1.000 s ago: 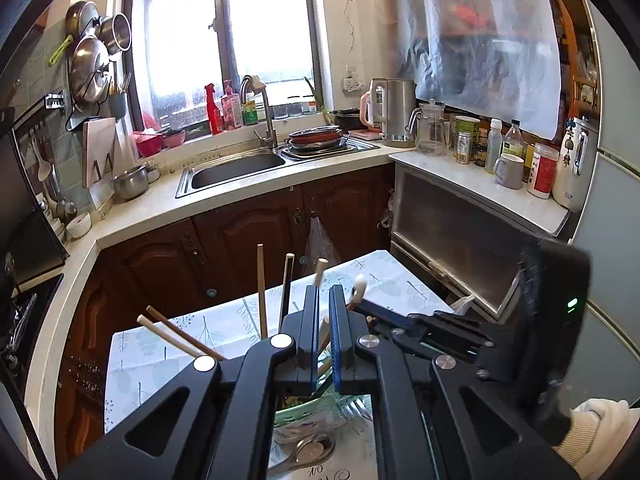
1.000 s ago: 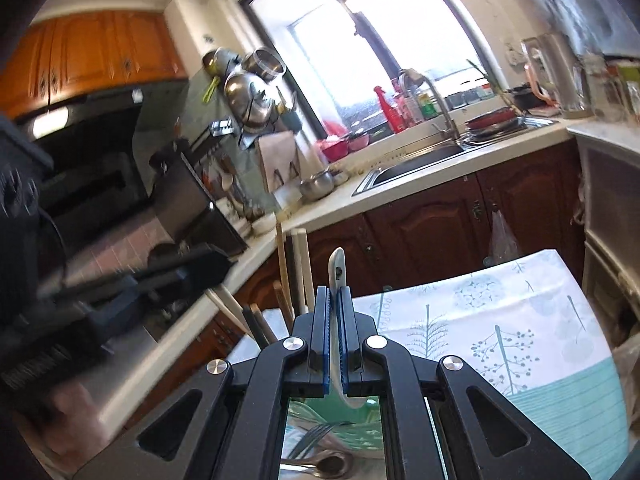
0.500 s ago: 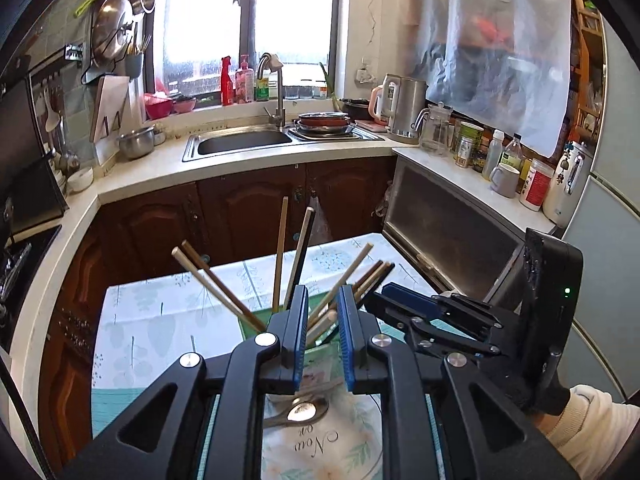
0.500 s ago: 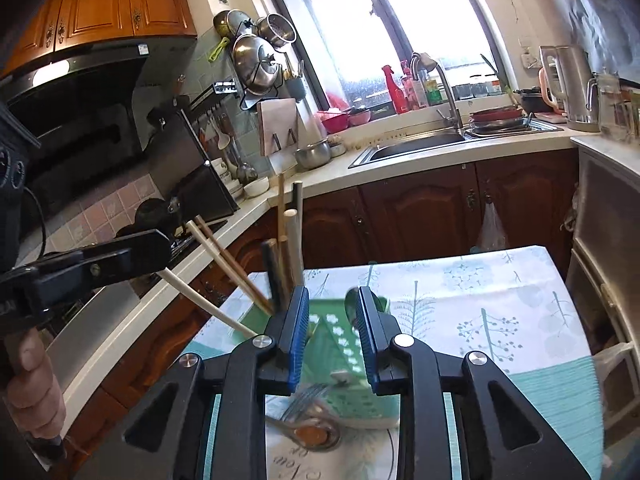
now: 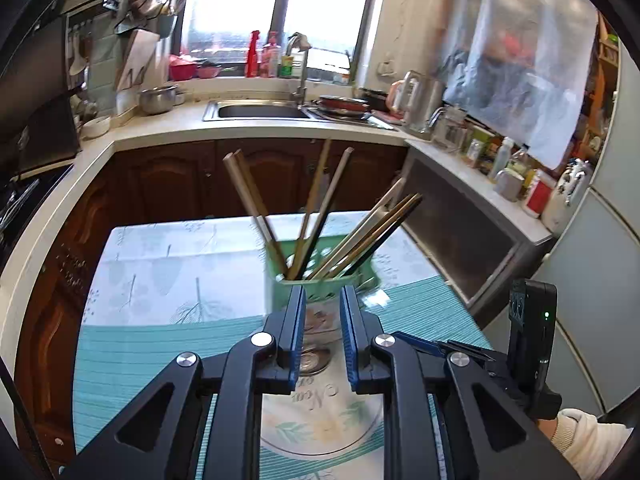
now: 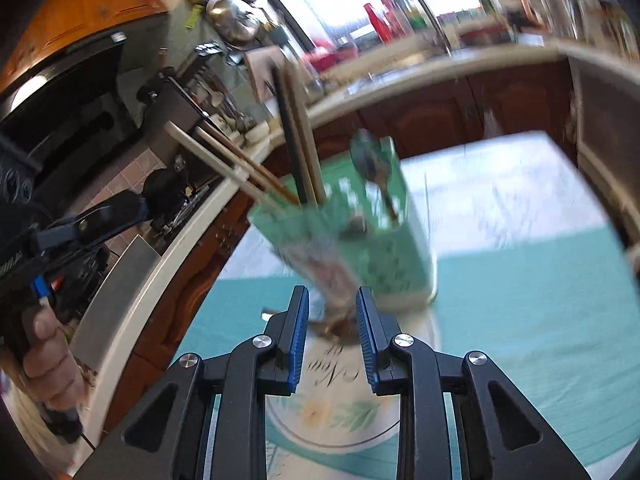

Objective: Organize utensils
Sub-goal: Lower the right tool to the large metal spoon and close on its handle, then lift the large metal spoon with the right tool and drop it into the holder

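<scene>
Two tools are in view, both lower over the surface [image 5: 168, 344] than a second ago, when each was clenched: the right one then pinched a white utensil handle and the left sat shut among the sticks. The left tool [image 5: 322, 304] has just been opening and now stands released, its blue pads apart with nothing between them, poised above a floral plate [image 5: 320, 416] just in front of the green utensil holder [image 5: 320, 286]. The plate, then almost hidden beneath the tools, now shows its lettering. About nine chopsticks [image 5: 308, 216] fan out of the holder: two pale ones leaning left, two near upright, roughly five slanting right. One metal spoon [image 5: 314, 360] lies on the plate between the pads. From the right wrist, badly blurred, the right tool [image 6: 332, 312] is likewise released and empty, the white handle gone from it; one spoon [image 6: 370, 164] stands in the holder's right compartment, chopsticks in its left.
</scene>
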### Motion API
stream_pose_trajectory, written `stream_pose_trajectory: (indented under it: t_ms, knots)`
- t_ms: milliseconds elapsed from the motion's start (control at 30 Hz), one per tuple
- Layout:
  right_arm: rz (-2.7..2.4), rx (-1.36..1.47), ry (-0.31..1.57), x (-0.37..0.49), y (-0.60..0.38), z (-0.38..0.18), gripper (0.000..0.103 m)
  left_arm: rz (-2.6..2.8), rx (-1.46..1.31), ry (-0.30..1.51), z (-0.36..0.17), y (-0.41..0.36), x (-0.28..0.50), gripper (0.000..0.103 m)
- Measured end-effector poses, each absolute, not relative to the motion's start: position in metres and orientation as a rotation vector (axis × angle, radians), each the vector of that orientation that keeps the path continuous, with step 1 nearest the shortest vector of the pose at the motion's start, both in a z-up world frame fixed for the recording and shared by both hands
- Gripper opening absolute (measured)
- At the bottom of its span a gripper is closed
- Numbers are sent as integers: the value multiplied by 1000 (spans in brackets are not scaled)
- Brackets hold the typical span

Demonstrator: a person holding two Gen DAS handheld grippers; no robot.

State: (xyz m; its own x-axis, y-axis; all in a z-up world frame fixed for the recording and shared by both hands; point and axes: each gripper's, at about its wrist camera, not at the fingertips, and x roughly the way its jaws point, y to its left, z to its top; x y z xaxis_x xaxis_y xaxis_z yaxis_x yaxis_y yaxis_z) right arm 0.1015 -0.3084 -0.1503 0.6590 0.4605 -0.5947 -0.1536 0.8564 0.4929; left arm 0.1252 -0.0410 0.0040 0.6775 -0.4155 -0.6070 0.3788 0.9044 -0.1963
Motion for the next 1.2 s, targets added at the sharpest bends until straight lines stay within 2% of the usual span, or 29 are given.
stream_pose_trajectory:
  t_ms: [167, 467, 800, 933, 1200]
  knots:
    - [336, 561, 879, 118, -306, -197, 24, -346, -68, 719, -34, -28, 130, 26]
    - [275, 719, 972, 141, -306, -254, 24, -236, -195, 823, -99, 6, 173, 27]
    - [276, 696, 964, 152, -289, -259, 24, -236, -308, 939, -153, 12, 205, 27]
    - [280, 680, 963, 155, -280, -250, 24, -265, -358, 974, -169, 9, 210, 23]
    - [290, 630, 980, 166, -257, -245, 6, -302, -353, 999, -183, -7, 208, 18]
